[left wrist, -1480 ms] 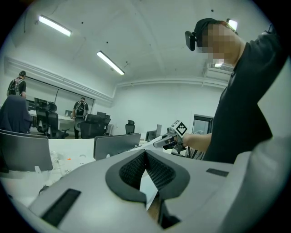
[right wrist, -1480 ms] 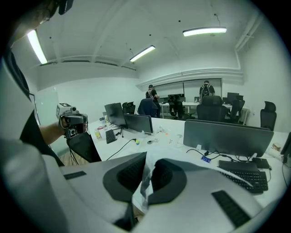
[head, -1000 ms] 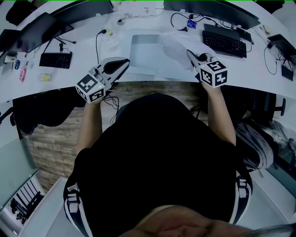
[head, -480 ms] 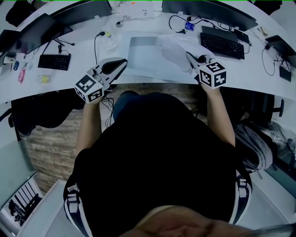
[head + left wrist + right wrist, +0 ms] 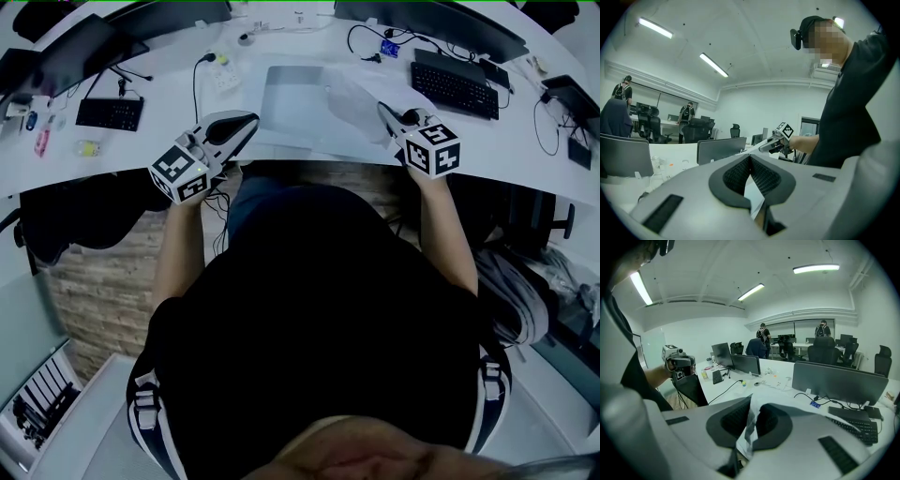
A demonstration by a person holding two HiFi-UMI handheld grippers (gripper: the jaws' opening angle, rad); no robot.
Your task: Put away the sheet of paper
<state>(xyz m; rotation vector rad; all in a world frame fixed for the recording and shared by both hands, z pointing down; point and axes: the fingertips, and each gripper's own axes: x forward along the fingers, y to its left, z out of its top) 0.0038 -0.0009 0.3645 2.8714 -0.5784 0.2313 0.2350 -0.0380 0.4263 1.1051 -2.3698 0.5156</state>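
Barely shifted since a second ago, the left claw (image 5: 249, 122) and right claw (image 5: 382, 109) stay clamped on opposite edges of the sheet of paper (image 5: 349, 105) (pale, slightly rumpled) over the white tabletop (image 5: 159, 141).

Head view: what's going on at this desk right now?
A person holds a gripper in each hand. The left gripper and the right gripper are each shut on an edge of the sheet of paper, holding it over the white desk. It has not been put away yet.
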